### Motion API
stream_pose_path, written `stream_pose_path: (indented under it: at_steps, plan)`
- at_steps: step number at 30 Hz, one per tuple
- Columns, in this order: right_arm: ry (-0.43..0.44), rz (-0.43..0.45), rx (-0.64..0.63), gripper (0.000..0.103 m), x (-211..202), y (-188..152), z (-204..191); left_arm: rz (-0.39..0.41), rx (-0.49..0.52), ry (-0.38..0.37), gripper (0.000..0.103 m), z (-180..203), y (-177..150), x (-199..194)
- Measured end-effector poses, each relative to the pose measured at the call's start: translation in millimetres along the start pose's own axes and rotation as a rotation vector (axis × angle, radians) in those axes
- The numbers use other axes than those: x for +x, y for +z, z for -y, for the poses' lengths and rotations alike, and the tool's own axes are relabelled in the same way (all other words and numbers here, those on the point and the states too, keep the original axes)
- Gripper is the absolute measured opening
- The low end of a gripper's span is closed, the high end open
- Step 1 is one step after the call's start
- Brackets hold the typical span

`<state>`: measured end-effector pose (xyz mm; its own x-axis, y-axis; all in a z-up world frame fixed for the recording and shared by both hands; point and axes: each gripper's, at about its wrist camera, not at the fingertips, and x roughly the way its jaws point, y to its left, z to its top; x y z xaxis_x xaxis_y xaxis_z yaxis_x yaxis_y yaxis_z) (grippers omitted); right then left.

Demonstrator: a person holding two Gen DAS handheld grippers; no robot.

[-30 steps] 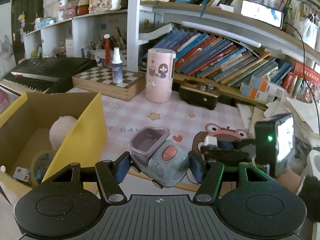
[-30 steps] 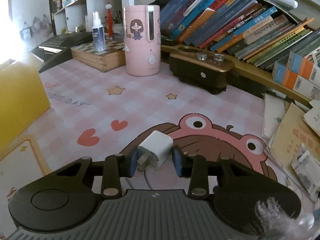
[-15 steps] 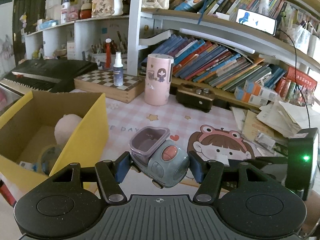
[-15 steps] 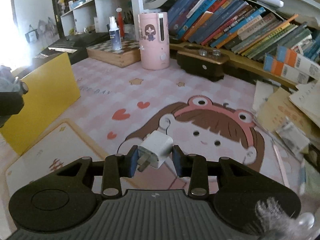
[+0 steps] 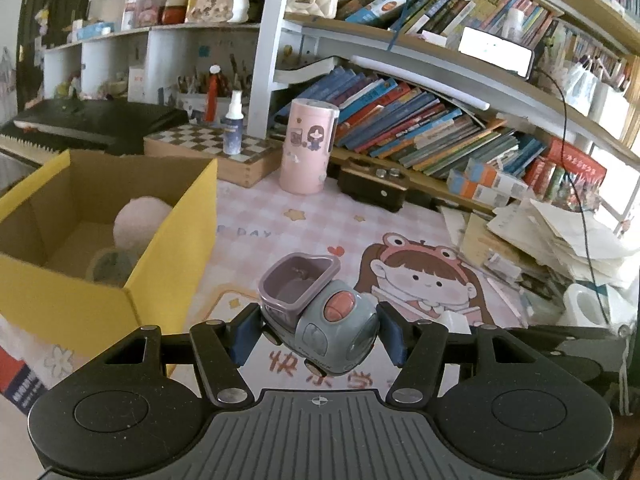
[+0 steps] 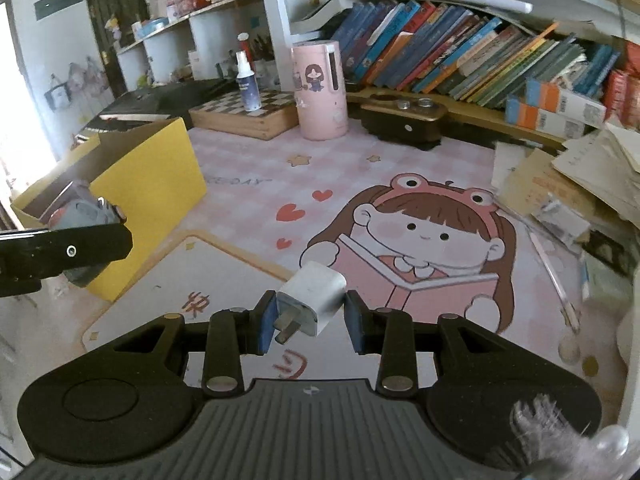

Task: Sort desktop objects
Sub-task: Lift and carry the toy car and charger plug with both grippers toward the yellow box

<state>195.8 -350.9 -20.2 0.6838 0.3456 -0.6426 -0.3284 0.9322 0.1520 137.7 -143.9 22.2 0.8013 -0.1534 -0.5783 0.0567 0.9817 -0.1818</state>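
My left gripper [image 5: 316, 336] is shut on a grey-blue toy truck [image 5: 320, 320] with a purple bucket, held above the pink desk mat. My right gripper [image 6: 310, 318] is shut on a white charger plug [image 6: 312, 302], prongs pointing back at the camera, also held above the mat. The open yellow cardboard box [image 5: 168, 252] stands to the left; it holds a pink plush ball [image 5: 140, 220] and a roll of tape [image 5: 110, 266]. The box also shows in the right wrist view [image 6: 152, 184], with the left gripper and its truck [image 6: 80, 216] in front of it.
A pink cylinder [image 5: 308, 146], a chessboard box [image 5: 216, 152] with a spray bottle [image 5: 232, 126], a black device [image 5: 374, 188] and rows of books [image 5: 420, 124] line the back. A pile of papers [image 5: 560, 232] lies at the right. A keyboard [image 5: 88, 120] sits back left.
Both grippers have risen and pulled back from the mat, carrying the truck and the plug. The left gripper has shifted towards the yellow box.
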Motion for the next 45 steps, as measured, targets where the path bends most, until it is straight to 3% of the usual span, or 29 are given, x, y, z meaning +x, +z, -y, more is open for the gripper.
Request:
stream_pose_path:
  at_steps: [12, 26, 36, 45]
  plan:
    - [-0.038, -0.023, 0.073, 0.033, -41, -37, -66, -0.024, 0.016, -0.07, 0.061, -50, -26, -44]
    - [-0.041, -0.035, 0.086, 0.033, -64, -75, -156, -0.057, 0.011, -0.096, 0.061, -117, -55, -92]
    - [-0.002, -0.028, 0.082, 0.033, -67, -86, -203, -0.053, 0.009, -0.069, 0.061, -156, -68, -116]
    - [0.059, -0.032, -0.023, 0.033, -62, -80, -242, -0.008, -0.052, -0.021, 0.061, -192, -73, -135]
